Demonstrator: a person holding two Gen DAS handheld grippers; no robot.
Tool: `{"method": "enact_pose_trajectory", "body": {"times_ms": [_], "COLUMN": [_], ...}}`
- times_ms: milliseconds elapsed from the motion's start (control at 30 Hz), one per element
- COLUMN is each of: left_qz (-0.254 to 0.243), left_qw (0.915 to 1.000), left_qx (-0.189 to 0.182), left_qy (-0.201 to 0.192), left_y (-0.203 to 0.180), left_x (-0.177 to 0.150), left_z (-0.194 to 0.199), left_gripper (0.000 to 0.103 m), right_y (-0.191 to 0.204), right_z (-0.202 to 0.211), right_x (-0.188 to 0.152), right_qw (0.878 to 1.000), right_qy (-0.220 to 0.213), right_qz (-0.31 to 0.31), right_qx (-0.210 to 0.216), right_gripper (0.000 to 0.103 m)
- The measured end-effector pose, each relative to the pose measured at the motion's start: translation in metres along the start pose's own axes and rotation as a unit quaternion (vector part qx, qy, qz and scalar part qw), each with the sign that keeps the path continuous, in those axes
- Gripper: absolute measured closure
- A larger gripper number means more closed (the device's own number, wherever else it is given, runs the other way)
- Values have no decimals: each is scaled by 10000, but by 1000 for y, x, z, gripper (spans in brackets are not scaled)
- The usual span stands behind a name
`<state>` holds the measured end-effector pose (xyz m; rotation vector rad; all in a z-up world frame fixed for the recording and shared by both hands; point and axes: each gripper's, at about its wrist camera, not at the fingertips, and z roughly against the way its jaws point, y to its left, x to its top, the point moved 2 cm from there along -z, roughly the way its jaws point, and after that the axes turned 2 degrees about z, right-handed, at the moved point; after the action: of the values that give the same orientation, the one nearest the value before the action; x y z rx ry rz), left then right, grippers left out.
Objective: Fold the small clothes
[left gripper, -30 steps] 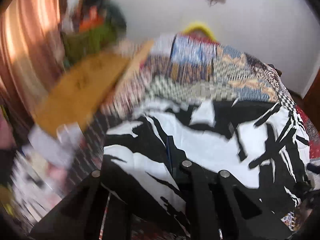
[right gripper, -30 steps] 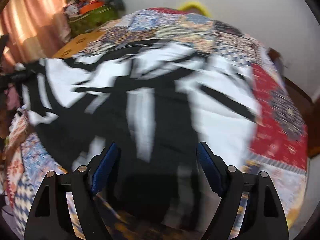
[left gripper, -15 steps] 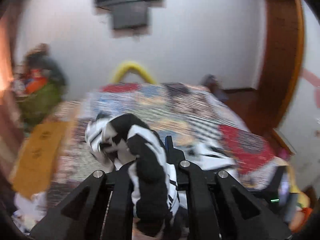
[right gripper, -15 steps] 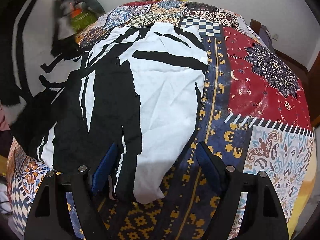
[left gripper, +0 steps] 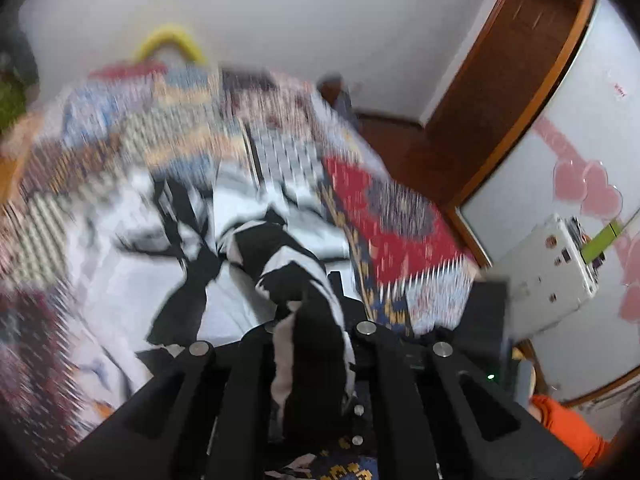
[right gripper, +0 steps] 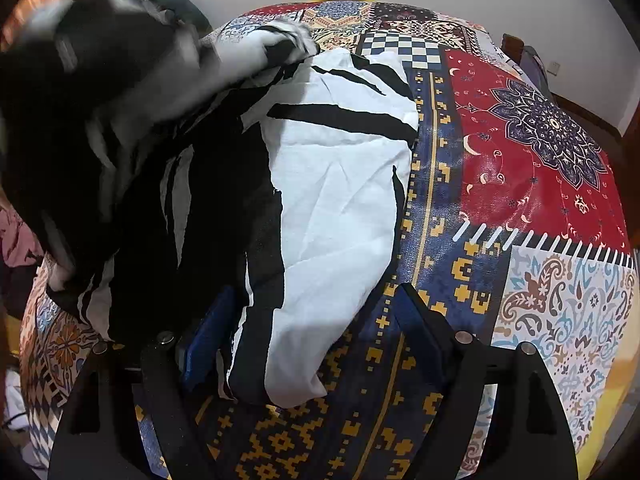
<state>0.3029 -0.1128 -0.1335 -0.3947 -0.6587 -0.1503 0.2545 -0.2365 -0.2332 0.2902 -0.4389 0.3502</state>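
Beside the garment (right gripper: 336, 184), bare patchwork cloth (right gripper: 520, 208).

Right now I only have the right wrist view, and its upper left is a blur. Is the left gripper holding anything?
Observer: Yes. The left gripper is shut on a bunched fold of the black-and-white garment.
Operator: Where does that fold lead?
Observer: From the jaws to the rest of the garment, which lies on the patchwork bedspread.
Operator: Anything past the bed's right edge?
Observer: A white box.
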Motion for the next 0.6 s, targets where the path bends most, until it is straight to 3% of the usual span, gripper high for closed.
{"method": "enact_pose_trajectory", "body": {"times_ms": [100,200,267,400,500,567,600], "left_qz": [-278,-552,-656,-578,-561,-580,-599], "left_qw": [9984,9966,9971,9965,9926,9914,9914], "left_qx": [-154,-367,-289,-170,-78,-115,-117], "left_qy": [-463,-487,-258,581,1077,1168,1156], "left_y": [-15,-33,-40,-37,-35,-33,-32], "left_x": [17,17,7,-20,-39,-50,-52], "left_z": [28,31,17,-28,-47,-45,-44], "left_gripper": [98,98,98,96,78,73,65], "right_y": [1,1,1,1,0,-2,-3], "right_z": [0,0,-1,5,14,21,24], "right_x": [-1,-1,0,-3,-8,-13,-14], "right_qw": [10000,10000,10000,10000,10000,10000,10000], "right_qy": [-9,-5,-10,-20,-28,-38,-57], "right_qz": [-4,-1,2,-50,-77,-48,-33], "right_qx": [1,-2,-9,-13,30,22,10], "right_gripper": [24,24,24,24,24,24,24]}}
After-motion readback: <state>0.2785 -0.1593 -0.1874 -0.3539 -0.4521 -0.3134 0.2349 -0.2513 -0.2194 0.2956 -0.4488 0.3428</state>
